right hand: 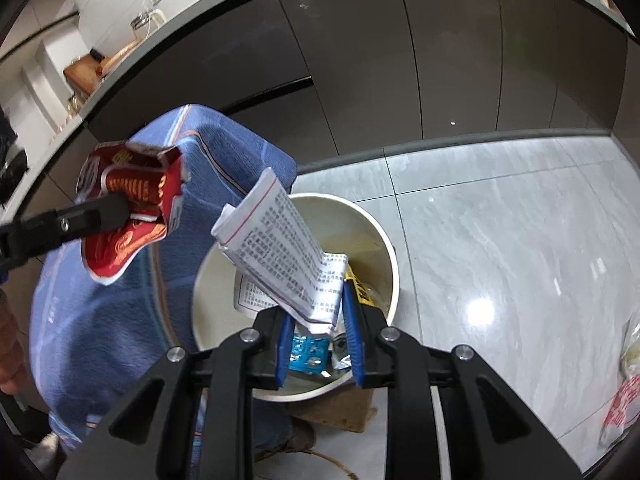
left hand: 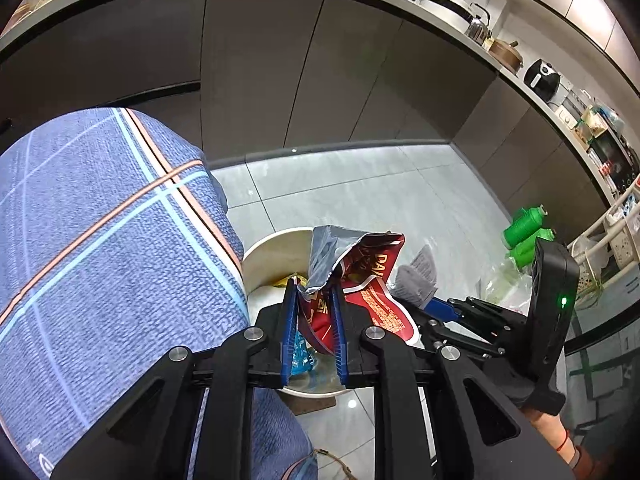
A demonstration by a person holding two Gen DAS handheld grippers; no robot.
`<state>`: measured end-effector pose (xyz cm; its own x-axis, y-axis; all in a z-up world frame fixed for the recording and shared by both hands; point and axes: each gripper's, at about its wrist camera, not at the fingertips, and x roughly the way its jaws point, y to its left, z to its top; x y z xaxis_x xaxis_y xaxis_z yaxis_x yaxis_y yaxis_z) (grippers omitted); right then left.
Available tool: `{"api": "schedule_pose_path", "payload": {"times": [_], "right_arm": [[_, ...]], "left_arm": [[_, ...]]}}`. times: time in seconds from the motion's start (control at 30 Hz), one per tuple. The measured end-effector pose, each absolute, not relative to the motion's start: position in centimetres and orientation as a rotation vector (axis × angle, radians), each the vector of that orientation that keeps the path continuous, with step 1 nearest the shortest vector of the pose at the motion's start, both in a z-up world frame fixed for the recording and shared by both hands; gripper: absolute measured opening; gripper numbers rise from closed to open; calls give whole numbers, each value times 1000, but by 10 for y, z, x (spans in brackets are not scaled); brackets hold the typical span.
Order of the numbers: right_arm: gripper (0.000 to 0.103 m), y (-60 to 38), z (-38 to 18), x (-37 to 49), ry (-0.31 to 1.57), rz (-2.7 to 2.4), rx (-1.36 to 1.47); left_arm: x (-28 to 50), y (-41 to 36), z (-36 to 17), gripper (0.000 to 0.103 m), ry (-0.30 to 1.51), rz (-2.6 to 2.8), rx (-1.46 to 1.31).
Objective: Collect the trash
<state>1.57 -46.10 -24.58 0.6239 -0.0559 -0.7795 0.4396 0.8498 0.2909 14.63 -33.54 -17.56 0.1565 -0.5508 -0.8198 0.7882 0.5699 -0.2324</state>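
My left gripper (left hand: pixel 314 294) is shut on a red and silver snack bag (left hand: pixel 360 276) and holds it above a cream round bin (left hand: pixel 276 246); in the right wrist view the bag (right hand: pixel 128 208) hangs left of the bin (right hand: pixel 384 240). My right gripper (right hand: pixel 316 312) is shut on a folded printed paper leaflet (right hand: pixel 280 248) over the bin's mouth; the right gripper also shows in the left wrist view (left hand: pixel 444 308). Blue and yellow wrappers (right hand: pixel 308 354) lie inside the bin.
The person's blue plaid trouser leg (left hand: pixel 100 248) stands just left of the bin. Dark kitchen cabinets (left hand: pixel 320 80) run behind. Green bottles (left hand: pixel 524 236) and a plastic bag (right hand: pixel 628 380) lie on the grey tiled floor to the right.
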Motion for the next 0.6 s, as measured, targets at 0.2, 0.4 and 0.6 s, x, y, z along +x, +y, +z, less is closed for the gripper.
{"api": "schedule_pose_path", "payload": {"times": [0.2, 0.4, 0.6], "right_arm": [[29, -459, -263, 24, 876, -287, 432], [49, -460, -264, 20, 853, -283, 377], [76, -456, -257, 15, 818, -278, 320]], "left_arm": [[146, -356, -189, 20, 1037, -955, 310], [143, -366, -183, 45, 979, -942, 293], [144, -362, -170, 66, 931, -934, 266]]}}
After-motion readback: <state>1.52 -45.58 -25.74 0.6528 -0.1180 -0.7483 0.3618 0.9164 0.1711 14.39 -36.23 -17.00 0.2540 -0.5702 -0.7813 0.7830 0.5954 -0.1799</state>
